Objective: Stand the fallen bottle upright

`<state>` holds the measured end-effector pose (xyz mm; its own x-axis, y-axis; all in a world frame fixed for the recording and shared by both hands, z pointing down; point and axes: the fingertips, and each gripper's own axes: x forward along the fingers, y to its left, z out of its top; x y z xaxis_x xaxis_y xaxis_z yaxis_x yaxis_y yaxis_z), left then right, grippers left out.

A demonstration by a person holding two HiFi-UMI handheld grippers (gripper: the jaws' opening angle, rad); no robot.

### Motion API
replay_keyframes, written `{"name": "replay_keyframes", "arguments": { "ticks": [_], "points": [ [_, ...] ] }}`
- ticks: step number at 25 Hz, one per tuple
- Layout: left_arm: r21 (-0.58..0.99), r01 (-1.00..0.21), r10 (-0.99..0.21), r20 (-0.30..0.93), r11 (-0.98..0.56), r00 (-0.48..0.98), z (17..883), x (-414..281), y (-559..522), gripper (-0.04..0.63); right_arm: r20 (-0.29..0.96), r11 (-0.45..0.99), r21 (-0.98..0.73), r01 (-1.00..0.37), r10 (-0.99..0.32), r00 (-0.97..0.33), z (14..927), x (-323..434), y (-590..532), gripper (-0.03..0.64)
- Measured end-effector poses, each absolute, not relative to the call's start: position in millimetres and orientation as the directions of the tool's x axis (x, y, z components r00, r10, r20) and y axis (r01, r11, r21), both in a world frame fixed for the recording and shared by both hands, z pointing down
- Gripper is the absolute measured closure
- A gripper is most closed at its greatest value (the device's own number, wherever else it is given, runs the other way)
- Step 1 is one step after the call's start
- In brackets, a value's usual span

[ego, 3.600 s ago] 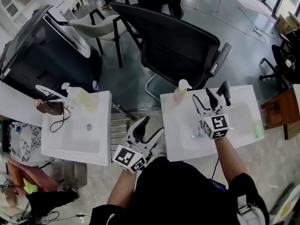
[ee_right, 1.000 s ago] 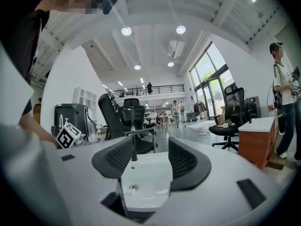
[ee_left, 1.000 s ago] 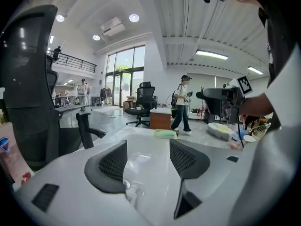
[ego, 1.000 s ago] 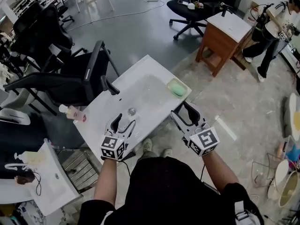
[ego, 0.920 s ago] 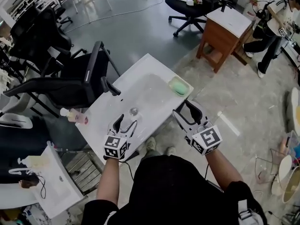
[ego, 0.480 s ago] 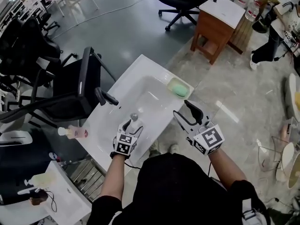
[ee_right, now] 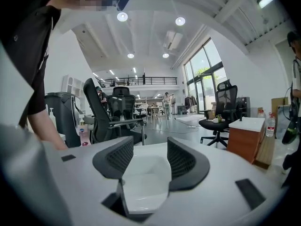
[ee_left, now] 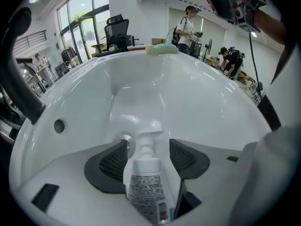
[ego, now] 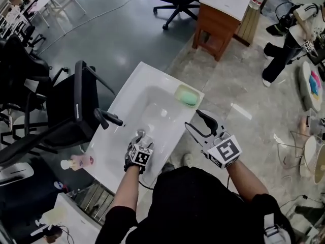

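The left gripper (ee_left: 147,147) holds its fingers (ee_left: 106,166) released around a white plastic pump bottle (ee_left: 146,192) lying in the white ceramic sink (ee_left: 197,93). The right gripper (ee_right: 149,157) is released and empty.

A white sink (ego: 127,100) fills the middle of the head view, with a black faucet (ego: 107,118) on its left rim and a green soap (ego: 189,97) in a dish at its far right corner. Just beside the faucet side stands a black office chair (ego: 76,111), and a pink pump dispenser (ego: 76,162) sits by the sink's near left corner. Farther off stand a wooden cabinet (ego: 218,19) with a white top and, at the right edge, a person (ego: 287,44) in dark trousers.
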<state>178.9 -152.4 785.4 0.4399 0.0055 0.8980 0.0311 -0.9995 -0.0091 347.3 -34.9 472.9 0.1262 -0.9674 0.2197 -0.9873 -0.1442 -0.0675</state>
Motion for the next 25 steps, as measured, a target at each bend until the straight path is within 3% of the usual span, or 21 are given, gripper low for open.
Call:
{"name": "replay_keyframes", "arguments": {
  "ticks": [10,15,25],
  "points": [
    [0.099,0.126,0.135,0.935,-0.987,0.327,817,180,-157,0.311,0.322,-0.190,-0.013,-0.982,-0.930,0.175,481,354,-15,0.378],
    [0.301,0.008,0.290,0.912,-0.954,0.291,825,179,-152,0.359,0.352,-0.209,-0.040,-0.977,-0.918,0.182,489,354,-10,0.379],
    [0.249,0.078,0.260,0.908,-0.965,0.328,814,181,-146,0.383,0.353,-0.203,-0.035,-0.978,-0.919,0.178,485,355,-19,0.393]
  ]
}}
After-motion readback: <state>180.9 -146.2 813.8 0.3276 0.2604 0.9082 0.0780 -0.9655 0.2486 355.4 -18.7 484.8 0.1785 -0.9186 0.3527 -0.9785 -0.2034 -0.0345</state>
